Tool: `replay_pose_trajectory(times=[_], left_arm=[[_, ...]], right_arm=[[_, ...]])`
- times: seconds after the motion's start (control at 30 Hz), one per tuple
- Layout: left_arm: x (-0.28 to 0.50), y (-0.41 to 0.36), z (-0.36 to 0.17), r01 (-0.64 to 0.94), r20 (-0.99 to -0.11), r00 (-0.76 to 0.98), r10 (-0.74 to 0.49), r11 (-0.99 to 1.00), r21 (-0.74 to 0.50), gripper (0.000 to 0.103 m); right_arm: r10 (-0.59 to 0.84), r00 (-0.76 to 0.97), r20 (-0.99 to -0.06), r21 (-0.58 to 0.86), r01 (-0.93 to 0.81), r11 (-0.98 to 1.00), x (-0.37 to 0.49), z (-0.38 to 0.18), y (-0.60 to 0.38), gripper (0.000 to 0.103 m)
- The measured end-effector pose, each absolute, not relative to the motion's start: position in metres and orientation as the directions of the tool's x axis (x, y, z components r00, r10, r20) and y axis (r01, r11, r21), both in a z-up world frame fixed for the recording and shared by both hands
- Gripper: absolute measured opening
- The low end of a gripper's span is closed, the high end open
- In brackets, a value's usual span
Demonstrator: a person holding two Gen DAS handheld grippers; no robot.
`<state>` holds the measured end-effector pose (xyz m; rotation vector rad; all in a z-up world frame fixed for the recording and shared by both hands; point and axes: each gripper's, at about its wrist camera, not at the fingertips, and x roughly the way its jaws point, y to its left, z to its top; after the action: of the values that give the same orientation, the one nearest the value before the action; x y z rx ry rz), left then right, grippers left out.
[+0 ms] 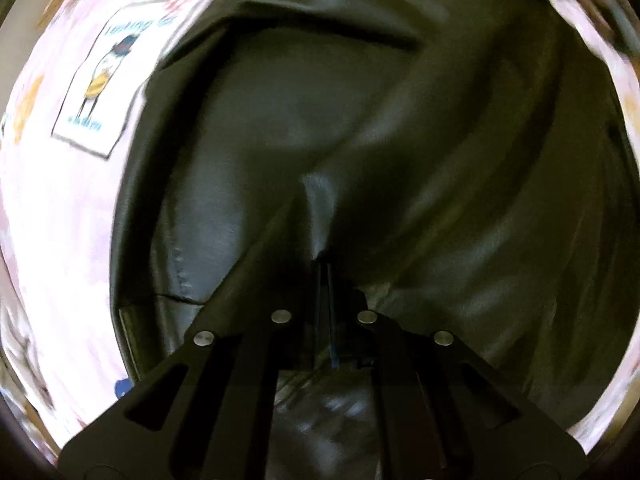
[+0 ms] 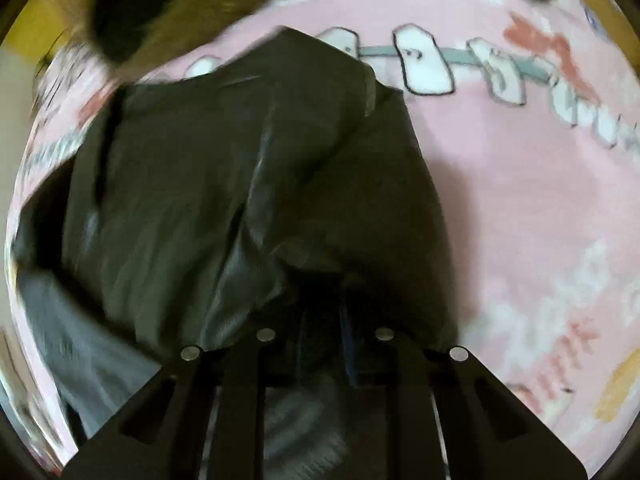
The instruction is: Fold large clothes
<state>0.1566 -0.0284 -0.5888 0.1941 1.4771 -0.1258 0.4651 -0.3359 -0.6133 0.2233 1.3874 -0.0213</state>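
A large dark olive-black garment [image 1: 360,128] of smooth, slightly shiny cloth fills most of the left wrist view and lies on a pink printed sheet [image 1: 60,208]. My left gripper [image 1: 325,264] is shut on a pinched ridge of this cloth, which rises in a fold from its tips. In the right wrist view the same garment [image 2: 224,168] hangs bunched over my right gripper [image 2: 332,300]. That gripper is shut on the cloth, and the cloth covers its fingertips.
The pink sheet [image 2: 520,208] with white and red cartoon prints spreads around the garment on the right. A printed picture panel [image 1: 104,80] shows on the sheet at the left. A brown and black object [image 2: 160,4] lies at the far edge.
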Motion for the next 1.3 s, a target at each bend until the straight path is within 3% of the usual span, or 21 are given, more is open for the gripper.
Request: replay_pose_trajectory(times=[0.17,0.23,0.3,0.33,0.4,0.5,0.57,0.63,0.8,1.0,1.17,1.23,1.27,1.3], left_arm=[[0.152,-0.043,-0.596,0.254,-0.986,0.143,0.088,0.959,0.123,0.005],[0.159,-0.039,-0.594,0.214,-0.988,0.135,0.074,0.972,0.102,0.005],[0.164,-0.03,-0.589,0.153,-0.993,0.117,0.035,0.987,0.053,0.005],[0.166,-0.027,-0.585,0.129,-0.994,0.109,0.02,0.991,0.034,0.005],[0.164,-0.02,-0.571,0.084,-0.993,0.117,-0.007,0.996,0.003,0.006],[0.159,-0.016,-0.555,0.095,-0.99,0.135,-0.036,0.995,-0.023,0.009],[0.155,-0.016,-0.557,0.124,-0.991,0.12,-0.05,0.992,-0.035,0.018],[0.155,-0.012,-0.563,0.156,-0.994,0.108,-0.027,0.988,-0.01,0.019],[0.161,-0.014,-0.592,0.232,-0.995,0.1,0.002,0.972,0.025,0.019],[0.167,0.0,-0.58,0.276,-0.991,0.13,0.022,0.96,0.058,0.02],[0.152,0.039,-0.535,0.255,-0.975,0.195,-0.107,0.965,-0.055,0.022],[0.144,0.066,-0.511,0.23,-0.958,0.191,-0.216,0.958,-0.171,0.038],[0.129,0.07,-0.508,0.22,-0.951,0.203,-0.235,0.957,-0.19,0.059],[0.12,0.065,-0.509,0.214,-0.944,0.225,-0.241,0.957,-0.194,0.07]], right_arm=[[0.15,0.224,-0.963,0.199,0.217,0.956,0.482,-0.603,-0.346,0.014],[0.191,0.265,-0.945,0.246,0.193,0.95,0.465,-0.583,-0.353,0.021],[0.217,0.306,-0.927,0.267,0.132,0.955,0.432,-0.559,-0.355,0.038],[0.228,0.325,-0.918,0.274,0.103,0.956,0.414,-0.549,-0.355,0.04],[0.23,0.35,-0.908,0.256,0.029,0.966,0.365,-0.533,-0.345,0.048],[0.194,0.33,-0.924,0.193,-0.036,0.98,0.305,-0.542,-0.327,0.047],[0.113,0.34,-0.934,0.11,-0.028,0.994,0.284,-0.556,-0.317,0.047],[0.045,0.34,-0.939,0.044,-0.012,0.999,0.274,-0.573,-0.314,0.048],[-0.038,0.338,-0.941,-0.021,0.055,0.998,0.256,-0.602,-0.323,0.08],[0.002,0.336,-0.942,0.081,0.219,0.972,0.205,-0.567,-0.34,0.079],[0.031,0.4,-0.916,0.161,0.295,0.942,0.095,-0.515,-0.351,0.087],[0.021,0.397,-0.918,0.159,0.318,0.935,0.053,-0.506,-0.353,0.088],[0.019,0.387,-0.922,0.156,0.327,0.932,0.037,-0.506,-0.355,0.089],[0.013,0.377,-0.926,0.151,0.34,0.928,0.02,-0.505,-0.357,0.089]])
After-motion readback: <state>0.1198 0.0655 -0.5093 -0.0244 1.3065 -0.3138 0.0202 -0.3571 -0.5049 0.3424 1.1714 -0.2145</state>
